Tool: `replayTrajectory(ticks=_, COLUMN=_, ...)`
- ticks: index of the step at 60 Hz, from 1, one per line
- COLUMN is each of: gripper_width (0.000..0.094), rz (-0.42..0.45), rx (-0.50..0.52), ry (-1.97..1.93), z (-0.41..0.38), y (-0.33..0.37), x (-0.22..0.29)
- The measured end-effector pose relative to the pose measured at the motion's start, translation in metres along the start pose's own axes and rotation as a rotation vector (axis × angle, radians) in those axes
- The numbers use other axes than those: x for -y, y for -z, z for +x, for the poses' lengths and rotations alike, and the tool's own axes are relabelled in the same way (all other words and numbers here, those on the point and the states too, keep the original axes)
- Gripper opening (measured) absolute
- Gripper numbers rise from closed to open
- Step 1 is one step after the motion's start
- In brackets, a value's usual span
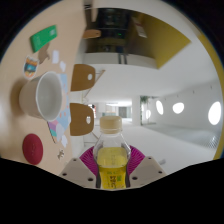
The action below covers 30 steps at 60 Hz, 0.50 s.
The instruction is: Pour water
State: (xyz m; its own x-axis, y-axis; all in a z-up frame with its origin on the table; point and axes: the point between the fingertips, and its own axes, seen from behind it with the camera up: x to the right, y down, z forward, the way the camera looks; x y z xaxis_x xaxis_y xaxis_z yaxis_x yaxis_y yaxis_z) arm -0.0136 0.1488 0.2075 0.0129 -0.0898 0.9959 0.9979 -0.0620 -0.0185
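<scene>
One bottle (111, 155) held in the claw (111, 172), one cup (44, 96) beyond.

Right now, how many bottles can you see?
1. The bottle, with yellow liquid and a pale cap, sits between the gripper fingers, which press on its sides. The white cup stands beyond it. Others may be hidden.

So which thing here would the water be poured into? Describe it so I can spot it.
On the light wooden table, look well beyond the gripper, which is shut on a yellow bottle. There sits the white cup, round and open-mouthed, larger than the small red disc near it.
</scene>
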Motion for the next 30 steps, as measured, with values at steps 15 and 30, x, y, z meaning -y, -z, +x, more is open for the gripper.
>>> replayTrajectory(ticks=15, gripper_width=0.0339, rz=0.120, rx=0.039, ry=0.757, z=-0.042, y=-0.009, x=0.059)
replayTrajectory(ticks=30, gripper_width=0.0336, rz=0.065, rx=-0.012, ry=0.255, z=0.015, y=-0.020, x=0.064)
